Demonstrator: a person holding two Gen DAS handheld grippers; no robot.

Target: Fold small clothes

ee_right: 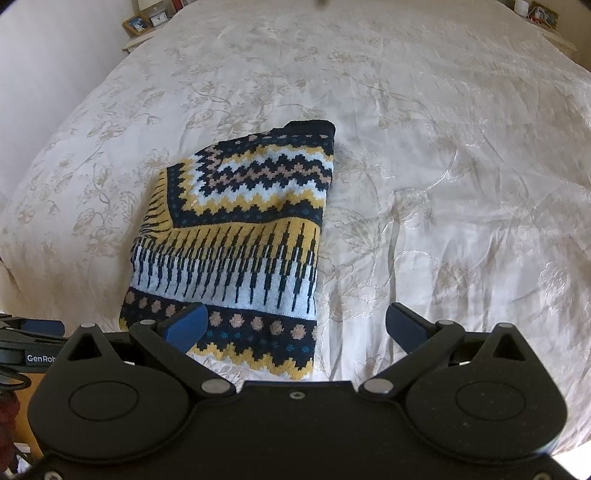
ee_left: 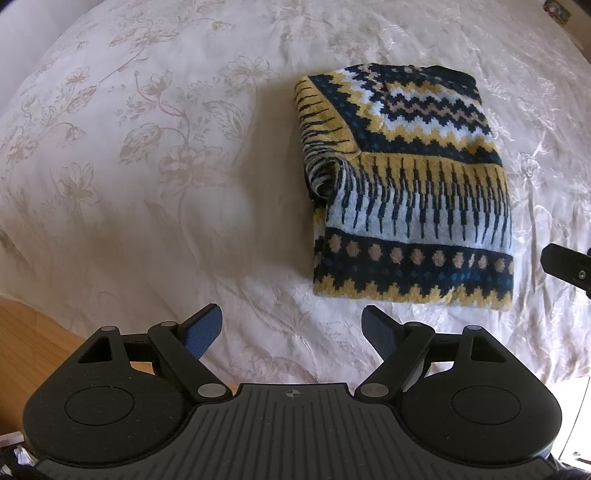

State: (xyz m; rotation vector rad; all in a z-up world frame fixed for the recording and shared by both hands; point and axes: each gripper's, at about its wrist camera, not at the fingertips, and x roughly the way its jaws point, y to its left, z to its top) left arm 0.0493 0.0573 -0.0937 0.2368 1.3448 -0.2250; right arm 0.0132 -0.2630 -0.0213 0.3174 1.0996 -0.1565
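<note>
A small knitted sweater in navy, yellow, white and tan zigzag bands lies folded into a rough rectangle on the bed; it also shows in the right wrist view. My left gripper is open and empty, held above the cover just short of the sweater's near edge and to its left. My right gripper is open and empty, above the sweater's near right corner. A part of the right gripper shows at the right edge of the left wrist view.
The bed is covered by a white cover with a pale floral pattern, wrinkled to the right of the sweater. A wooden floor shows at the near left. A bedside shelf with framed pictures stands at the far left.
</note>
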